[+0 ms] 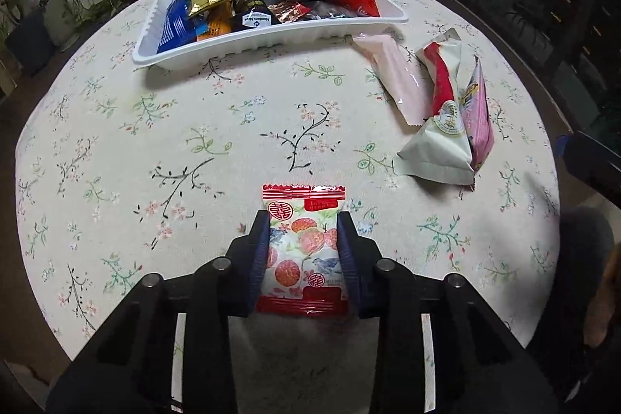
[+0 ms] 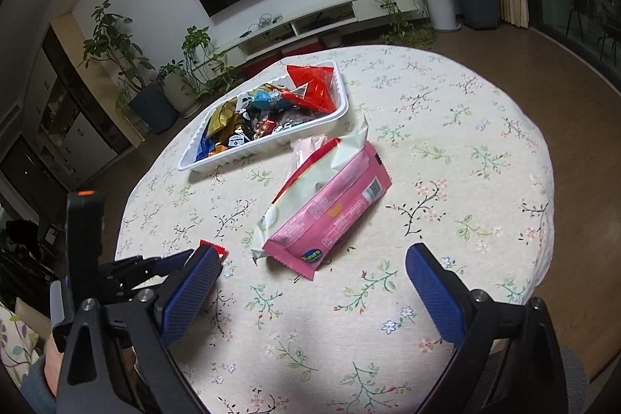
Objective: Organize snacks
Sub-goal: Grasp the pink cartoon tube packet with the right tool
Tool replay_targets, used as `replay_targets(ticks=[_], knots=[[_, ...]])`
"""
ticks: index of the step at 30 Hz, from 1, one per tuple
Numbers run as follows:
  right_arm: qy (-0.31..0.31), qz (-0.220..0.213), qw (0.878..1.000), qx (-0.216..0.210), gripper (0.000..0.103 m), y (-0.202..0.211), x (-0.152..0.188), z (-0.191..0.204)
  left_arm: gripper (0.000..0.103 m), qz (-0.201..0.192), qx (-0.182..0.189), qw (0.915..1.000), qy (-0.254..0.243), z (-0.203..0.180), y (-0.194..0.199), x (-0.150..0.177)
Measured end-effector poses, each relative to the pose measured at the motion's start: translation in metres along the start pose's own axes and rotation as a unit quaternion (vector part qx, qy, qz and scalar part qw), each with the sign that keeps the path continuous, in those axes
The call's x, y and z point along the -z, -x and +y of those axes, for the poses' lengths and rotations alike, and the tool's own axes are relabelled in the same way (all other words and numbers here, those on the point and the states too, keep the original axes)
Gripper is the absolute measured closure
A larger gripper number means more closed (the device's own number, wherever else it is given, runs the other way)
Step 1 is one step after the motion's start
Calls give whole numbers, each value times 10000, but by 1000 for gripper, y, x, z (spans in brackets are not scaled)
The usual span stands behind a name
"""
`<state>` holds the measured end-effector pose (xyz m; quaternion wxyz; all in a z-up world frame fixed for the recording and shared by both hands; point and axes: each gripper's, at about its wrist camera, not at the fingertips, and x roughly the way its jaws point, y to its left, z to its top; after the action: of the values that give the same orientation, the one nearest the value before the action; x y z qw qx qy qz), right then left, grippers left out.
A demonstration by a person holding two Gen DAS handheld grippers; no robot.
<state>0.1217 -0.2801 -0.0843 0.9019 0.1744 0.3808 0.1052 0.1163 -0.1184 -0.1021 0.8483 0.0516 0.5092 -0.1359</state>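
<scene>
Left tongs (image 1: 303,231) are clamped on the red-and-white snack packet (image 1: 302,251), low over the worktop (image 1: 155,142). Right tongs (image 2: 314,278) are spread wide apart with nothing between them; just ahead sits the pink packet (image 2: 330,212) leaning on a white one (image 2: 306,181), white tray (image 2: 268,142) of snacks farther out.

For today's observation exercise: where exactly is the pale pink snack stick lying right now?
In the left wrist view the pale pink snack stick lies on the tablecloth at right, between the white tray and the white-and-red packet.
</scene>
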Motion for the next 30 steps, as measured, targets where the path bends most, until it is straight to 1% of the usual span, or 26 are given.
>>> replay_targets(ticks=[4,6,8,12,14,17,20,23,25,26,28,30], knots=[[-294,257,9991,-186,20,-14,-6,-6,72,-71,227,9995,206,9,6,9],[-465,398,9977,-303,24,-24,-9,-10,73,-123,310,9990,292,14,11,14],[-729,568,9949,-399,30,-37,-13,-17,73,-176,366,9985,355,18,16,18],[-871,700,9934,-263,36,-52,-22,-21,73,-240,440,9979,422,25,21,21],[-794,809,9935,-96,40,-60,-25,-20,73,-249,482,9975,450,26,21,22],[-576,887,9943,99,41,-64,-25,-19,73,-302,539,9971,451,27,25,24],[-350,855,9954,250,41,-57,-25,-18,73,-300,569,9969,458,26,23,23],[6,791,9949,632,44,-50,-29,-16,73,-291,588,9969,440,25,21,23],[151,839,9928,836,46,-50,-31,-17,73,-291,595,9969,425,25,21,23],[121,877,9928,811,46,-51,-32,-19,73,-290,600,9969,419,24,21,23],[-37,999,9933,585,48,-56,-32,-22,73,-283,600,9970,408,24,20,22],[-82,1144,9921,510,53,-65,-29,-23,73,-270,593,9971,400,25,20,23]])
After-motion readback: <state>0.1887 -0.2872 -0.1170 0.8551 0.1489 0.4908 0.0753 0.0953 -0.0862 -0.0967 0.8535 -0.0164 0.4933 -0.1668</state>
